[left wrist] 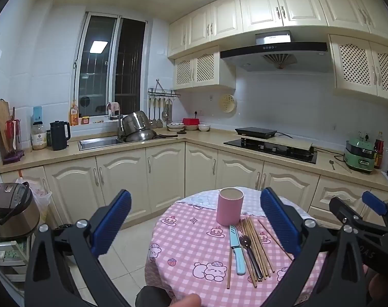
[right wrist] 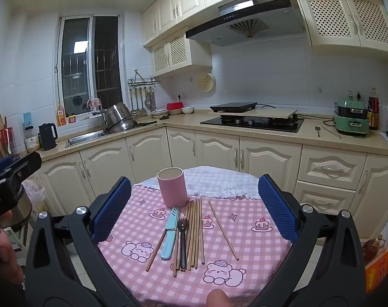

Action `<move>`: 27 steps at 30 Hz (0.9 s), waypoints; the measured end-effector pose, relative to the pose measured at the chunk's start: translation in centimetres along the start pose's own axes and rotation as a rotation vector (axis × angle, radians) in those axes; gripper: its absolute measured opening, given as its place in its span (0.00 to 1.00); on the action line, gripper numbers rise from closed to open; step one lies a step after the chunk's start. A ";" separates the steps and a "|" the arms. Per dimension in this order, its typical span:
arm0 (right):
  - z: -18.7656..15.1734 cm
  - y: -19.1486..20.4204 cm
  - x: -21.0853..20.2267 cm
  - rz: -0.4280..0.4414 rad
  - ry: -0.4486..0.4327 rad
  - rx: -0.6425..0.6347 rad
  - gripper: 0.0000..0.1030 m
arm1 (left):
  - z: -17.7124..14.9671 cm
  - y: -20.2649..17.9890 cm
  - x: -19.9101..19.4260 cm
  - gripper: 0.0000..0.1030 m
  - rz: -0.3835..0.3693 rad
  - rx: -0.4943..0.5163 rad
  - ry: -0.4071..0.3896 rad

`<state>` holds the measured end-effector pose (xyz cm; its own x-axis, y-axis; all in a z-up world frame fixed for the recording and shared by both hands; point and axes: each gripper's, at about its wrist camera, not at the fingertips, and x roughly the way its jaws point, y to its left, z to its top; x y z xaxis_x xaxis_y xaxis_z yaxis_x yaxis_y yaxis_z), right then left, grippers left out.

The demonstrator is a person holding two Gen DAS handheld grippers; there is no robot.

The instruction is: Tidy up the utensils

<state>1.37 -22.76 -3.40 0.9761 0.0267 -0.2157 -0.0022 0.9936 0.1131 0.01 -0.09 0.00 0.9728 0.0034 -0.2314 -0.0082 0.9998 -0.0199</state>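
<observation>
right wrist: knife (right wrist: 170, 232) blade toward cup (right wrist: 172, 186)

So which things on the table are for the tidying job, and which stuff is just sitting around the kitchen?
For the job:
pink cup
chopsticks
blue knife
dark fork

Just sitting around:
black kettle
steel pots by the sink
green cooker
spoon on the counter

Both grippers are open, holding nothing.

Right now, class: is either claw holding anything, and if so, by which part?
Nothing is held. The left claw and right claw are both open, above the table; the knife, fork and chopsticks lie untouched beside the pink cup.
</observation>
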 end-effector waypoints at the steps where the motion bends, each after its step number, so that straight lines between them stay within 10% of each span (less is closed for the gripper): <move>1: 0.0 0.0 0.0 -0.001 0.001 -0.002 0.94 | 0.0 0.0 0.0 0.96 -0.003 0.003 -0.003; 27: -0.3 0.6 0.4 0.030 0.036 -0.015 0.94 | -0.4 -0.2 0.5 0.96 -0.031 0.001 0.023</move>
<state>1.72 -22.08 -3.72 0.9670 0.0606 -0.2475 -0.0352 0.9938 0.1056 0.38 -0.32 -0.49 0.9670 -0.0285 -0.2531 0.0226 0.9994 -0.0262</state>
